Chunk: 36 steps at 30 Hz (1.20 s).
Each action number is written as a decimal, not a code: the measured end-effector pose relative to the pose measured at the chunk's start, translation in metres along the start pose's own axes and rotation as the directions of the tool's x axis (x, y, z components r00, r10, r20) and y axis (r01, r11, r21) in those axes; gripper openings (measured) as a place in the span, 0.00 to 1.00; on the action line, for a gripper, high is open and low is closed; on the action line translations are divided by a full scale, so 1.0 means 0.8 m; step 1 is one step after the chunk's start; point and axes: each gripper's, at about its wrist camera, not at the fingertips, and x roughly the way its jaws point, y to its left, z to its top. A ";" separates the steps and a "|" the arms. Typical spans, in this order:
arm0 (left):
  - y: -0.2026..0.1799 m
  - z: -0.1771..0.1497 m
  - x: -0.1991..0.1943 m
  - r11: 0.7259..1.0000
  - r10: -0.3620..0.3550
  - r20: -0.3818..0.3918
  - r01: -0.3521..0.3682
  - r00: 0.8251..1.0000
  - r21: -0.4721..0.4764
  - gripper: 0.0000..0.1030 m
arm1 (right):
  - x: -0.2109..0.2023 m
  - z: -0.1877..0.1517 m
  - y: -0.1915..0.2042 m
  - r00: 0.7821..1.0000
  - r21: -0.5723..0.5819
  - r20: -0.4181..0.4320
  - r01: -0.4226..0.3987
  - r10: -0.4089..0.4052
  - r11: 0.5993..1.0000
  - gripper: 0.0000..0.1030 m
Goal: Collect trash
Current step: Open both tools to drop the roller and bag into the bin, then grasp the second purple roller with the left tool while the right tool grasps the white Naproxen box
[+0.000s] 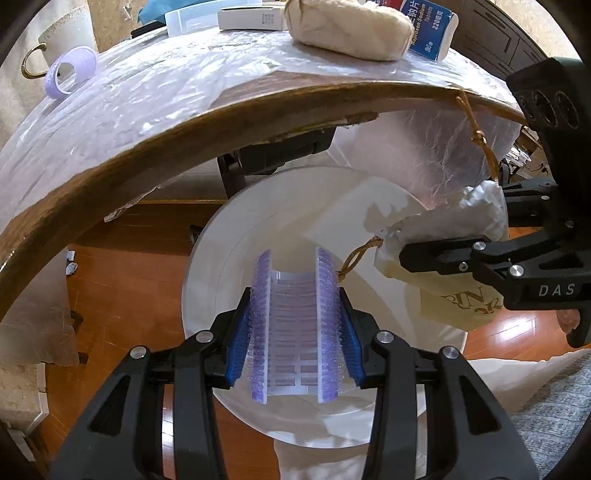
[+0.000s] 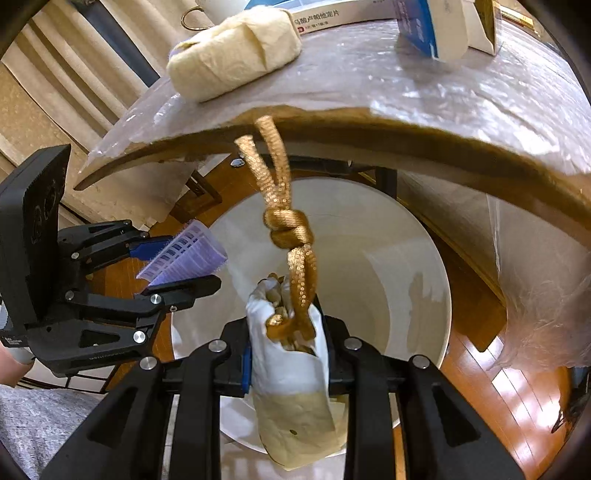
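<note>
My left gripper [image 1: 294,325] is shut on a purple hair roller [image 1: 293,325] and holds it over the open white bin [image 1: 207,266] on the floor below the table edge. My right gripper [image 2: 286,354] is shut on a crumpled cream paper bag [image 2: 291,387] with a knotted gold cord [image 2: 288,229], also above the bin [image 2: 417,280]. In the left wrist view the right gripper [image 1: 424,254] and the bag [image 1: 454,302] sit to the right. In the right wrist view the left gripper [image 2: 184,266] with the roller [image 2: 184,254] sits to the left.
The plastic-covered table [image 1: 184,96] holds a second purple roller [image 1: 70,72], a cream cloth bundle [image 1: 351,29], medicine boxes [image 1: 428,26] and a mug [image 1: 62,33]. Wooden floor [image 1: 122,266] surrounds the bin. A grey rug [image 1: 554,417] lies at the right.
</note>
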 end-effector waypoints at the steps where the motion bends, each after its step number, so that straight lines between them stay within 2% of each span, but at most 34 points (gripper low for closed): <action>1: 0.000 0.001 0.000 1.000 0.001 -0.002 -0.001 1.000 0.000 0.43 | 0.000 0.000 0.000 1.000 0.001 -0.002 -0.001 0.001 1.000 0.25; 7: 0.001 0.013 0.009 1.000 0.007 -0.011 -0.007 1.000 0.000 0.43 | 0.005 0.004 0.004 1.000 0.001 -0.012 0.009 -0.009 1.000 0.25; 9: 0.002 0.013 0.007 1.000 0.011 0.002 -0.011 1.000 0.003 0.44 | 0.006 0.004 0.004 1.000 0.000 -0.012 0.018 -0.018 1.000 0.28; 10: 0.002 0.014 0.007 1.000 0.018 0.002 -0.018 1.000 0.001 0.54 | 0.004 0.003 0.003 0.999 0.003 -0.006 0.031 -0.031 1.000 0.33; 11: 0.003 0.016 0.005 1.000 0.025 0.002 -0.025 1.000 -0.004 0.68 | -0.001 0.002 0.003 0.999 0.012 0.010 0.051 -0.051 0.999 0.54; 12: 0.003 0.016 0.002 1.000 0.021 0.010 -0.021 1.000 -0.007 0.70 | -0.006 0.001 0.004 0.998 0.016 0.029 0.059 -0.059 0.998 0.70; 14: 0.003 0.015 -0.008 1.000 0.009 0.024 -0.009 1.000 -0.005 0.70 | -0.018 0.000 0.007 0.997 0.013 0.040 0.065 -0.065 0.998 0.72; 17: 0.000 0.014 -0.039 0.998 0.053 0.053 -0.054 0.997 0.018 0.70 | -0.050 -0.003 0.013 0.995 0.008 0.048 0.092 -0.092 0.996 0.72; 20: 0.002 0.016 -0.088 0.999 0.039 0.126 -0.042 0.991 0.021 0.70 | -0.106 -0.004 0.026 0.986 -0.003 0.122 0.114 -0.113 0.993 0.73; 21: 0.006 0.020 -0.113 0.999 0.030 0.162 -0.033 0.986 0.016 0.71 | -0.127 -0.002 0.031 0.979 -0.007 0.161 0.125 -0.122 0.992 0.76; 22: 0.010 0.027 -0.138 1.000 0.018 0.207 -0.020 0.978 0.007 0.80 | -0.148 0.001 0.037 0.969 -0.012 0.209 0.141 -0.135 0.990 0.79; 23: 0.014 0.032 -0.157 1.000 0.016 0.248 -0.016 0.969 -0.004 0.94 | -0.174 0.006 0.045 0.943 -0.012 0.287 0.182 -0.171 0.983 0.89; 24: 0.021 0.040 -0.184 0.999 0.040 0.327 -0.032 0.944 -0.029 0.99 | -0.195 0.011 0.052 0.908 -0.007 0.366 0.224 -0.206 0.974 0.96; 25: 0.028 0.047 -0.210 0.996 0.080 0.414 -0.059 0.907 -0.064 0.99 | -0.219 0.019 0.059 0.847 0.011 0.472 0.273 -0.246 0.962 0.96; 26: 0.039 0.054 -0.230 0.991 0.120 0.488 -0.077 0.865 -0.108 0.99 | -0.228 0.025 0.061 0.808 0.034 0.522 0.301 -0.274 0.953 0.96; 27: 0.046 0.063 -0.238 0.985 0.149 0.522 -0.081 0.840 -0.151 0.99 | -0.236 0.035 0.061 0.756 0.079 0.572 0.336 -0.319 0.939 0.96; 28: 0.061 0.073 -0.242 0.975 0.181 0.529 -0.079 0.829 -0.209 0.99 | -0.238 0.047 0.057 0.726 0.117 0.589 0.356 -0.354 0.927 0.96; 29: 0.080 0.086 -0.238 0.961 0.201 0.507 -0.069 0.838 -0.267 0.99 | -0.237 0.057 0.051 0.721 0.135 0.589 0.359 -0.366 0.924 0.96; 32: 0.130 0.127 -0.201 0.916 0.201 0.411 -0.022 0.889 -0.400 0.99 | -0.213 0.097 0.029 0.736 0.203 0.535 0.364 -0.414 0.909 0.96; 34: 0.158 0.134 -0.184 0.896 0.204 0.362 -0.026 0.910 -0.442 0.99 | -0.190 0.118 0.011 0.756 0.256 0.469 0.379 -0.457 0.889 0.96; 35: 0.168 0.145 -0.168 0.884 0.229 0.316 -0.061 0.921 -0.463 0.99 | -0.175 0.126 -0.002 0.779 0.290 0.420 0.371 -0.466 0.882 0.96; 36: 0.174 0.148 -0.161 0.882 0.238 0.301 -0.076 0.923 -0.464 0.99 | -0.164 0.132 -0.012 0.801 0.317 0.391 0.345 -0.454 0.883 0.96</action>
